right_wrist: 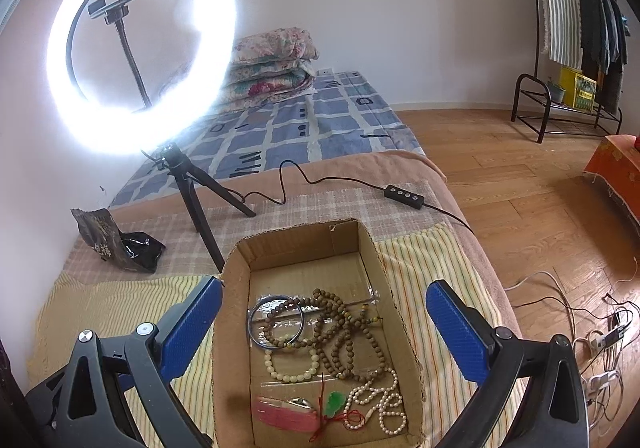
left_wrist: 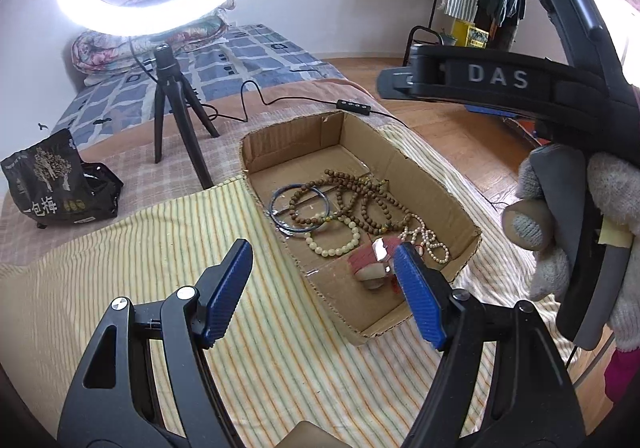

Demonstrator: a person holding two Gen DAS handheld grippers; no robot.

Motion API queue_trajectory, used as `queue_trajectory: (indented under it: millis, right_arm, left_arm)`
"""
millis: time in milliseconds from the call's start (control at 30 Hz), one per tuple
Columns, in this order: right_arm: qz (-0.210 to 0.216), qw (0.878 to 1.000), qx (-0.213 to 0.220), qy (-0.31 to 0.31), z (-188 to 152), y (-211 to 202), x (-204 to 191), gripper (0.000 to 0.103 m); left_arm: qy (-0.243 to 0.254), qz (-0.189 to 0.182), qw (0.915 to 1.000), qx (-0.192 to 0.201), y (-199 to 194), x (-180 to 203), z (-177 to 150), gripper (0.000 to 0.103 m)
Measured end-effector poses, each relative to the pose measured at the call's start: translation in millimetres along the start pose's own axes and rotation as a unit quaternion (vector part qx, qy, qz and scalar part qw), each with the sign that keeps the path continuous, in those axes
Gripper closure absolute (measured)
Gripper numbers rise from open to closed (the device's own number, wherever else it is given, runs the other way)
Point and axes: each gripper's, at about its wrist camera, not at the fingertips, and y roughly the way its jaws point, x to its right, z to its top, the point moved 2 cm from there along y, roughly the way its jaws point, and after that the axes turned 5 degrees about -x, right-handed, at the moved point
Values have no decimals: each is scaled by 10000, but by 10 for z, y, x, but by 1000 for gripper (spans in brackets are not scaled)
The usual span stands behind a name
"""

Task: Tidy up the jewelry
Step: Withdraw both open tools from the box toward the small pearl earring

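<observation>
Jewelry [right_wrist: 328, 352] in box [right_wrist: 394, 288], between open right gripper [right_wrist: 324, 324] jaws.

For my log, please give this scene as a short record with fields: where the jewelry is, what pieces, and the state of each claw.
container: open cardboard box on striped cloth
pieces in box: brown bead strands, dark bangle, cream bead bracelet, pearl string, green pendant
left claw: open, holds nothing
right claw: open, holds nothing, above box
background: lit ring light on tripod
</observation>
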Motion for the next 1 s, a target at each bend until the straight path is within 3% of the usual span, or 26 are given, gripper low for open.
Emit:
queue_trajectory:
  millis: [367,1000]
  right_arm:
    - [26,10000,-4,90,-108,-281,-50,0]
    - [150,9998,-25,97,-621,-719,-232,0]
  left_arm:
    - [-207,83,9997,98,-212,-345,-105,28]
    - [-346,337,9985,239,-365,-906,-274,28]
